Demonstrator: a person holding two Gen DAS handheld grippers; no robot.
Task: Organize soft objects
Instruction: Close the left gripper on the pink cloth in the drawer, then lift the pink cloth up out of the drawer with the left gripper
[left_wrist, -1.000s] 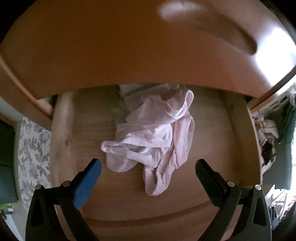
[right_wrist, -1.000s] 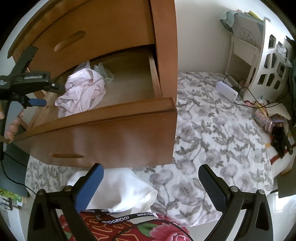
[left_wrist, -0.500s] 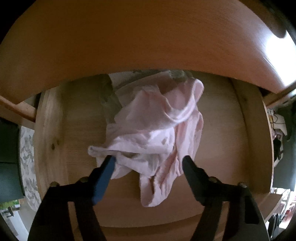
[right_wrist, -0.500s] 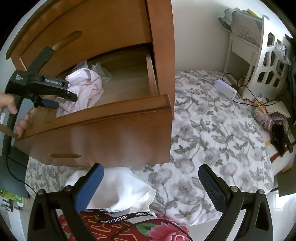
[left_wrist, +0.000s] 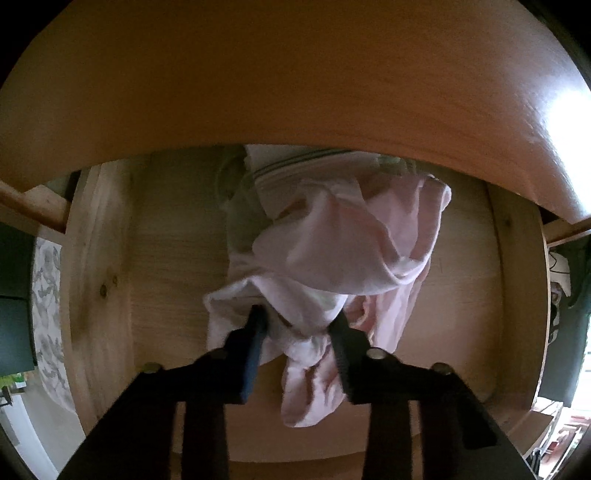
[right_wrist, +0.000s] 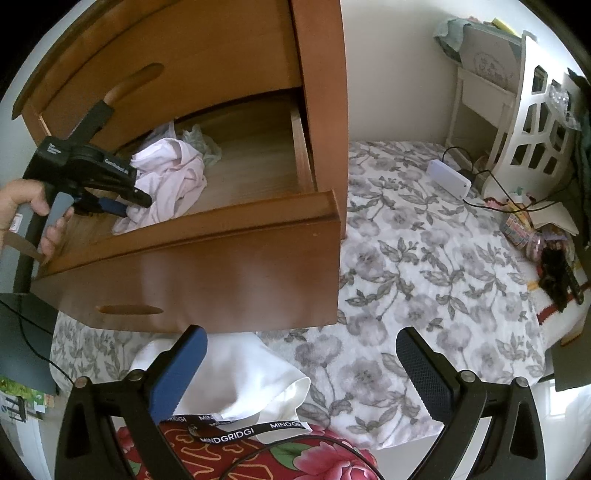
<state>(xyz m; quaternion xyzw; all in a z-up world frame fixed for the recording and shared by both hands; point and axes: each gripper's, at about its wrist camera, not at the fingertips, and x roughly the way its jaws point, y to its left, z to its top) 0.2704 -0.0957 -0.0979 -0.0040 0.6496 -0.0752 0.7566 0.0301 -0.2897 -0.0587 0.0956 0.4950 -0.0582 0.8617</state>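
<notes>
"MINDGRIDGI" is read on a black lanyard. Pink garment is bunched in open drawer; left gripper, just closing, is clamped on it. Right gripper is held wide, empty.

Two grippers — left, right — one open drawer, one pink garment, one white cloth

Left claw angled steeply down, jaws just closing; right claw spread wide.
</notes>
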